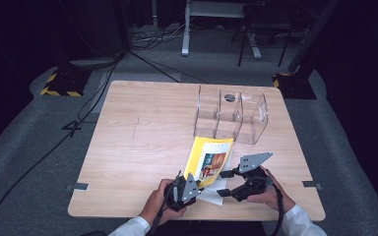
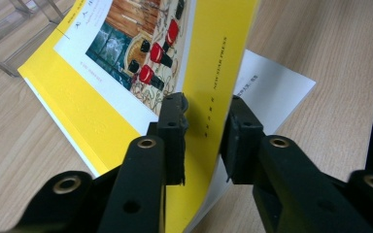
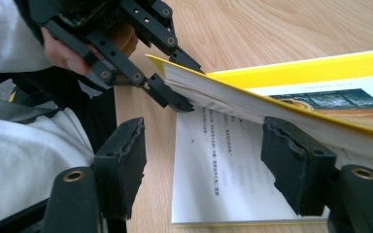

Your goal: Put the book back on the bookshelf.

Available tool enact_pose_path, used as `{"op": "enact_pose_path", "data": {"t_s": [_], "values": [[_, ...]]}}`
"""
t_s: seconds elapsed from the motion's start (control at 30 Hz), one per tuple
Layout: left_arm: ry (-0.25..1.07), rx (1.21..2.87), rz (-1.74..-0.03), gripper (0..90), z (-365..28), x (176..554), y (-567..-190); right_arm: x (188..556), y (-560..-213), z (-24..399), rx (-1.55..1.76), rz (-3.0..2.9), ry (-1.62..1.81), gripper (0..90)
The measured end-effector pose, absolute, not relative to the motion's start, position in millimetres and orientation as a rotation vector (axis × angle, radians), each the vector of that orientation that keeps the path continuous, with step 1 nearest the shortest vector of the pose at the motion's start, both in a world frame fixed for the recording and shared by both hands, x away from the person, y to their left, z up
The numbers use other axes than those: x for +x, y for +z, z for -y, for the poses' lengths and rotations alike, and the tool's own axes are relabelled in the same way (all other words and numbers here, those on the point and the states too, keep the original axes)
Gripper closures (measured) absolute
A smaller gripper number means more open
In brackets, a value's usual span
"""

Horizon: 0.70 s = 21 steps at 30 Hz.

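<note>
The book (image 1: 209, 158) lies near the surface's (image 1: 142, 137) near edge, its yellow cover lifted. Left gripper (image 1: 186, 187) jaws pinch the cover's corner; right gripper (image 1: 227, 183) jaws stand spread over the exposed page, holding nothing. Risk: the thin cover could slip or crease, or the book drag off the near edge. Open room lies left; the clear rack (image 1: 231, 115) stands beyond.

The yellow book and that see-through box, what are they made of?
The yellow book looks like paper with a smooth card cover: it bends and shows thin white pages. The see-through box looks like clear hard plastic, maybe acrylic: the table shows through its shiny walls.
</note>
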<state>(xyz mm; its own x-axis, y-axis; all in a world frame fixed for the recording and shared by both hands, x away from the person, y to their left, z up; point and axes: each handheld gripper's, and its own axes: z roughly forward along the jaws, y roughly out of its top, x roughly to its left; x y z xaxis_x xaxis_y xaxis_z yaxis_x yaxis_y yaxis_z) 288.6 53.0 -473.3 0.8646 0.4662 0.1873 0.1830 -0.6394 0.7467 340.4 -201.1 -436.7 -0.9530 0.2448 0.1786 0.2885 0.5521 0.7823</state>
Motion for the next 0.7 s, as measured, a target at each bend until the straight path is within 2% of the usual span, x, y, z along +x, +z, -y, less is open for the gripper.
{"op": "enact_pose_path", "data": {"t_s": [0.43, 0.7], "values": [[0.416, 2.281, -0.433, 80.8, -82, 293, -467, 332, -412, 208, -0.332, 2.856, -1.628, 31.1], [0.352, 2.294, -0.424, 80.2, -102, 300, -465, 350, -425, 190, -0.228, 2.930, -1.561, 30.0]]}}
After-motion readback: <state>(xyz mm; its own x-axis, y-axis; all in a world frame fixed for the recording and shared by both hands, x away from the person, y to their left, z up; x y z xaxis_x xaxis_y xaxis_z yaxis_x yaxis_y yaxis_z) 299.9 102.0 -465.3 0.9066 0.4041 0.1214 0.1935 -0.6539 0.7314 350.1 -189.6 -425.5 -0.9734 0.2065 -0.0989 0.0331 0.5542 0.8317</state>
